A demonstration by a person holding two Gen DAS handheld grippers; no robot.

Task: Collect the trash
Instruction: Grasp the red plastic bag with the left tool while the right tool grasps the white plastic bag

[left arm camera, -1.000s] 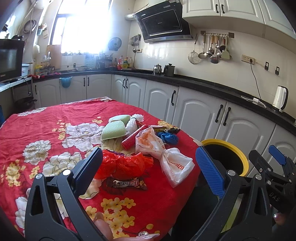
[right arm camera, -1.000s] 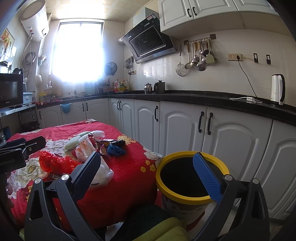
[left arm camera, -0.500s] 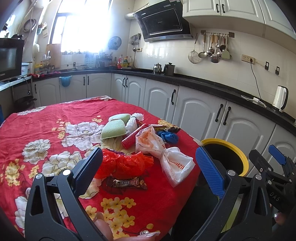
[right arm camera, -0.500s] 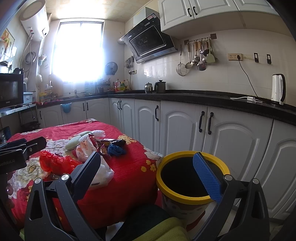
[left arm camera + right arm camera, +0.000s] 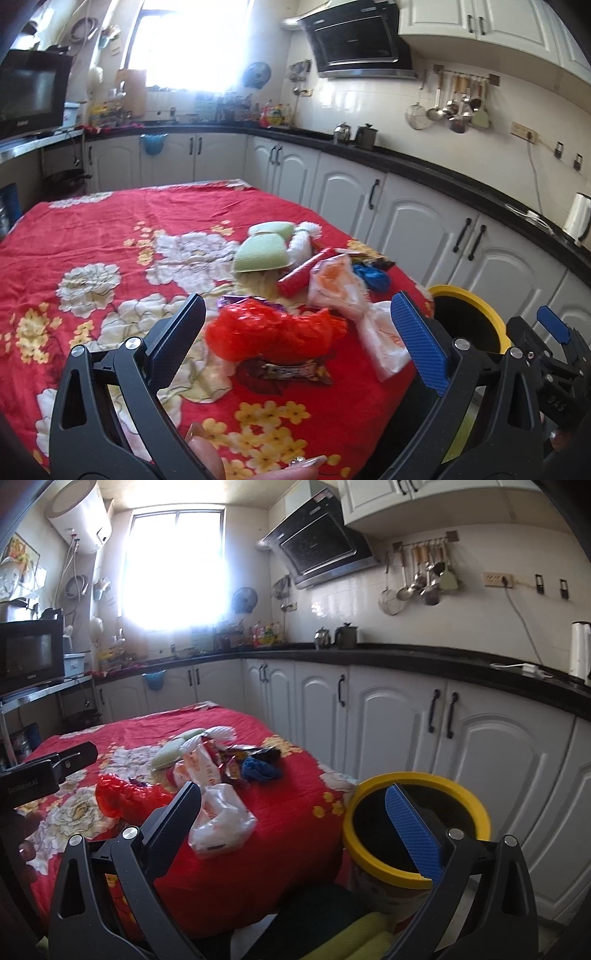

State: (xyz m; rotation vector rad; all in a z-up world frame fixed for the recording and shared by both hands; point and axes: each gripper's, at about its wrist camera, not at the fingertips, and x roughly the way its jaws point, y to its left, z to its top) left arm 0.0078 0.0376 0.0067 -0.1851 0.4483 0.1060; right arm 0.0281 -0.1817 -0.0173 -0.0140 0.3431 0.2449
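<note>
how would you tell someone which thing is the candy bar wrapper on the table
Find the table with the red floral cloth and the heap of trash near its corner by the yellow-rimmed bin. The candy bar wrapper lies flat at the heap's near edge, just in front of the crumpled red plastic bag. It is the only dark brown, flat piece.

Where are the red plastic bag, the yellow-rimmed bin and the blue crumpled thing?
red plastic bag (image 5: 273, 328), left wrist view, crumpled middle.
yellow-rimmed bin (image 5: 476, 812), right wrist view, right rim.
blue crumpled thing (image 5: 260, 770), right wrist view, centre.
</note>
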